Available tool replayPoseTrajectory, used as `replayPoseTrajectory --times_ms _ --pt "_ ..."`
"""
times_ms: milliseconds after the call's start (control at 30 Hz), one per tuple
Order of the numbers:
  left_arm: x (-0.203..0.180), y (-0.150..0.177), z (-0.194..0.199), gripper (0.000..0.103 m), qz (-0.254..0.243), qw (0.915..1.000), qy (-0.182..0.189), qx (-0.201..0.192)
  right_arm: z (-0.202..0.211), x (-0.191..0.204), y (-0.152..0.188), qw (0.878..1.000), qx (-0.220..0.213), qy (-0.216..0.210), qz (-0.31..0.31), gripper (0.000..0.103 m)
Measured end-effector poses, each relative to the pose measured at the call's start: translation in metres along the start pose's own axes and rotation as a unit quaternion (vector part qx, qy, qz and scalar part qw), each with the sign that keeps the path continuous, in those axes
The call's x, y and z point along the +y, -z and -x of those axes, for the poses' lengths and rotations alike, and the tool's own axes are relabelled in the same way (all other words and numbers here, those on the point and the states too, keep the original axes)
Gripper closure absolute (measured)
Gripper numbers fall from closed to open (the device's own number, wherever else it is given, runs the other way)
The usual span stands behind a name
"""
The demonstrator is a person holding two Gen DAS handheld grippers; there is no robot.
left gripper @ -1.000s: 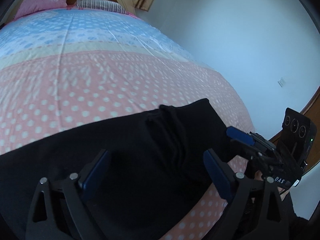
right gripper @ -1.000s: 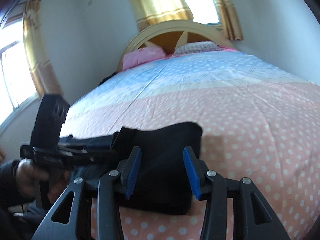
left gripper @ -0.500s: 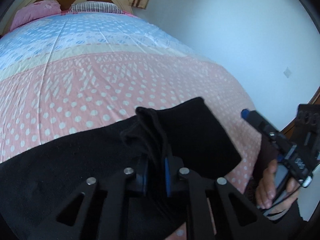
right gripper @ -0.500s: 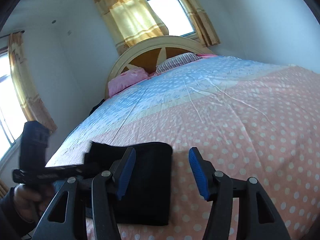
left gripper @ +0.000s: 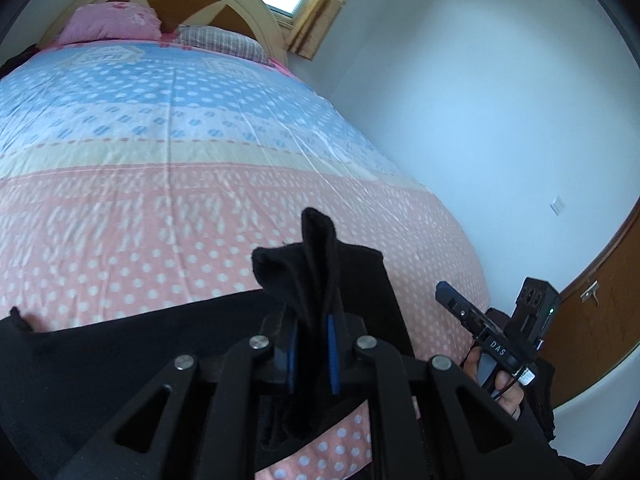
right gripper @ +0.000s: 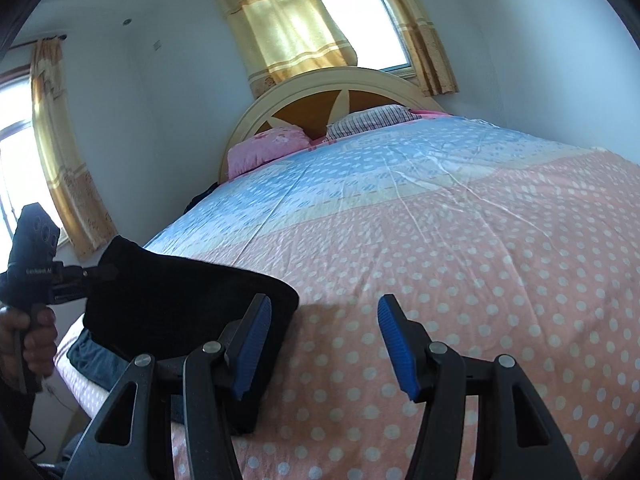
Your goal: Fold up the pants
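Observation:
The black pants lie across the near end of the bed. My left gripper is shut on a bunched fold of them, which stands up in a peak above the blue pads. In the right wrist view the same pants hang raised at their left end from the left gripper, held by a hand. My right gripper is open over the pink bedspread. Its left pad sits just above the pants' right edge, and nothing is between its pads. The right gripper also shows low on the right in the left wrist view.
The bed has a dotted pink and blue cover, a pink pillow, a striped pillow and a curved headboard. A dark blue cloth lies under the pants at the bed's edge. A white wall and wooden door stand right.
My left gripper closed on a fold of the pants and lifted it off the bed. My right gripper widened and shifted right, off the pants.

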State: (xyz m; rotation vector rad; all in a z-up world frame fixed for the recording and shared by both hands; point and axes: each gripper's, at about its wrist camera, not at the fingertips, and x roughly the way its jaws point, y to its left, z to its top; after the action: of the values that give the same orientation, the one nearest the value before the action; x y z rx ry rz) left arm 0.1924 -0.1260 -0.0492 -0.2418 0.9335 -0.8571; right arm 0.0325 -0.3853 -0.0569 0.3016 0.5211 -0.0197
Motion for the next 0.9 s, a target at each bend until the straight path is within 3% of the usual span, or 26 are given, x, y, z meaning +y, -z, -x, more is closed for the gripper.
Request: replayPoseTrajectory --times_ms 200,333,600,700,800,900 --pt "0.033 0.002 0.03 0.091 0.039 0.9987 -0.02 -0.027 0.002 0.016 0.003 0.999 -0.003 -0.025 0.022 0.046" --pt "0.06 0.013 0.036 0.091 0.068 0.9968 -0.033 -0.026 0.001 0.04 0.011 0.997 0.008 -0.065 0.05 0.046" --pt "0.112 0.04 0.018 0.091 0.131 0.9898 -0.056 -0.003 -0.012 0.11 0.048 0.974 0.075 -0.138 0.161 0.046" --pt "0.123 0.042 0.02 0.091 0.147 0.9877 -0.051 -0.01 -0.022 0.121 0.059 0.968 0.097 -0.135 0.186 0.046" --pt "0.126 0.041 0.025 0.091 0.143 0.9882 -0.052 -0.015 -0.045 0.122 0.074 0.962 0.154 -0.099 0.203 0.045" --pt "0.13 0.046 0.021 0.091 0.135 0.989 -0.06 0.0 -0.048 0.123 0.078 0.959 0.156 -0.095 0.217 0.045"
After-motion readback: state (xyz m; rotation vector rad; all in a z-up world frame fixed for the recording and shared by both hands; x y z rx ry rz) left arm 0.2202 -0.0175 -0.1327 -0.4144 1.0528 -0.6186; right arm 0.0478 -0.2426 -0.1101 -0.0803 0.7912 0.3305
